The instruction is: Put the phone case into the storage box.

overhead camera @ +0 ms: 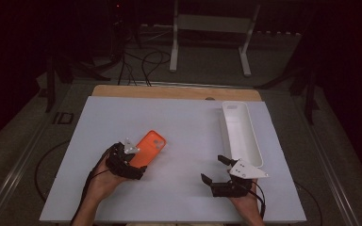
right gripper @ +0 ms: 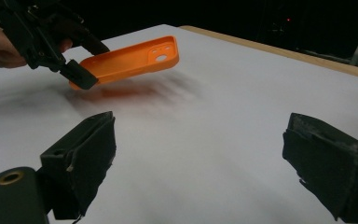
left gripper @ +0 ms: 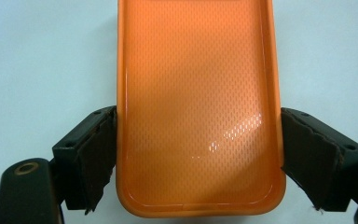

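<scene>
Centrally, the white table (overhead camera: 179,122) carries a long white tray (overhead camera: 242,132) at the right of the high view, and the orange phone case (overhead camera: 150,147) hangs just above the sheet at left of centre. Gripped only across its near end by the left gripper (left gripper: 198,154), the thin, flexible case may bow or slip free, while the right gripper (right gripper: 200,163) waits wide and empty at the lower right.

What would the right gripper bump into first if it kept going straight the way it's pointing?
Probably the orange phone case held in the left gripper. The right gripper is open and aims across bare white table toward it, though depth is hard to judge.
</scene>
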`<state>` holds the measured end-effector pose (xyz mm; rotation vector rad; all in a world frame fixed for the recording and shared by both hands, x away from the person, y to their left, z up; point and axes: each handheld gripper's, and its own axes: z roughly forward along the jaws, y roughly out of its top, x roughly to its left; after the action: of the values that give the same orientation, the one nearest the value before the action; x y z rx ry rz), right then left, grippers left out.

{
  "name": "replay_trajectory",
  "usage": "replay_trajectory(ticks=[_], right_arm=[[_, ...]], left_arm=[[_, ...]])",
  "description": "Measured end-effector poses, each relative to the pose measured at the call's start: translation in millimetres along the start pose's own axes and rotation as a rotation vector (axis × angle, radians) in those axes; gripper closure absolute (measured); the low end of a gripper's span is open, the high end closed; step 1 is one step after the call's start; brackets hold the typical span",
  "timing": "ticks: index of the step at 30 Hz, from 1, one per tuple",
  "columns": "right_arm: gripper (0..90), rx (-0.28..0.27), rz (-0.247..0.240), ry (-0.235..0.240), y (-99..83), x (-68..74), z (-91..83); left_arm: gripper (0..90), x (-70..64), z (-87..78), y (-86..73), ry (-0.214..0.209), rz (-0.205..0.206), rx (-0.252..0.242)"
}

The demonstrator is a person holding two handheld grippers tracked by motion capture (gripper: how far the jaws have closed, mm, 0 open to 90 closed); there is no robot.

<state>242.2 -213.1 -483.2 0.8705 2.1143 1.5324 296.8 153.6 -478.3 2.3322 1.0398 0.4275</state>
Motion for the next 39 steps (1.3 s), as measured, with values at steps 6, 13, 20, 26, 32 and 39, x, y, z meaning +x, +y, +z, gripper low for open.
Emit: replay_trajectory(ticks=[6,13,20,26,32,39], right_arm=[[9.4,0.0,0.017,0.004,7.2,-1.9,2.6],[9.4,0.013,0.056,0.011,19.8,-8.3,15.2],[9.3,0.029,0.056,0.003,31.5,-11.4,25.2],[9.3,0.05,0.049,0.016,42.7,-11.9,31.2],[9.3,0.06,0.058,0.04,53.9,-11.9,39.0],[9.3,0.073,0.102,0.066,61.4,-14.5,51.2]], left_arm=[[16.4,-3.1,-3.9,1.6,0.005,0.01,-0.045],[16.4,-4.7,-6.8,2.2,0.008,0.015,-0.082],[16.3,-6.7,-9.8,2.3,0.011,0.026,-0.13],[16.3,-10.6,-13.3,3.3,0.01,0.039,-0.171],[16.3,-11.6,-15.2,3.7,0.008,0.041,-0.205],[16.3,-14.5,-17.1,3.9,0.007,0.051,-0.237]])
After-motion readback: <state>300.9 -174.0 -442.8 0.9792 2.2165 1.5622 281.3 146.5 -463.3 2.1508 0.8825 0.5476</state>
